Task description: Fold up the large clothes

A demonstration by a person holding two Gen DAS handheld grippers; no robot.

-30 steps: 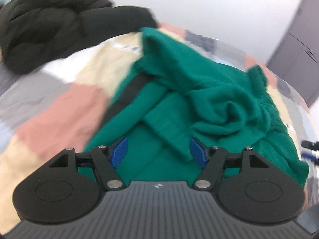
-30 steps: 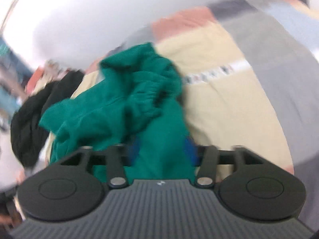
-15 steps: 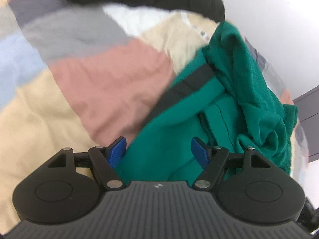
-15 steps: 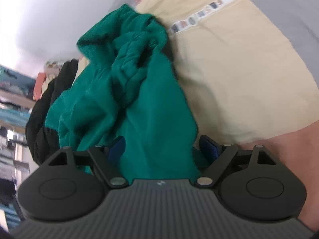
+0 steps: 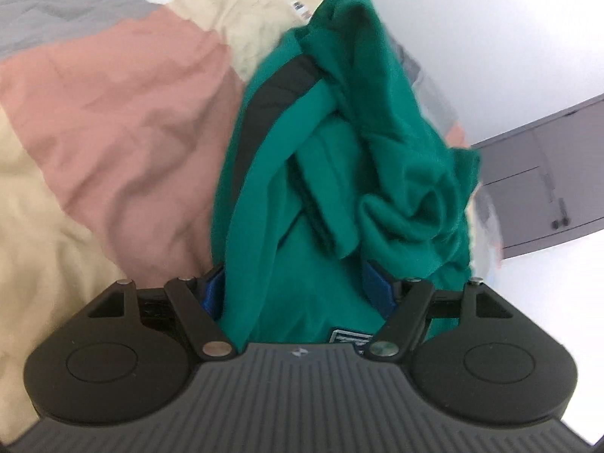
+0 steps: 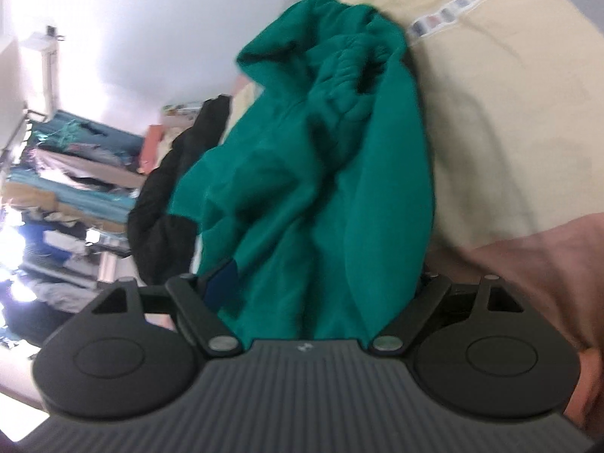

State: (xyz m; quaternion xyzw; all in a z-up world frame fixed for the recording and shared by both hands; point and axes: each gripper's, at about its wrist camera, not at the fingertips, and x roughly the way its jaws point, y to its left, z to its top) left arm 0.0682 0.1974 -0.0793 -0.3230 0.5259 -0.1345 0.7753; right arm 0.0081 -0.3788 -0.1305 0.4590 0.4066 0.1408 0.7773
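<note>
While soft green fleece garment (image 5: 339,173) bunches on the patchwork quilted bed (image 5: 124,120), both hand-held grippers, left (image 5: 298,290) and right (image 6: 324,283), stand apart around its folds.

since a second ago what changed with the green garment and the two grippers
Both views have rolled and tipped down toward the bedspread. The right gripper has spread its jaws wider; the left gripper barely changed. In both views the green garment fills more of the gap between the jaws. It stays bunched on the bed, with the black garment beyond it.
</note>
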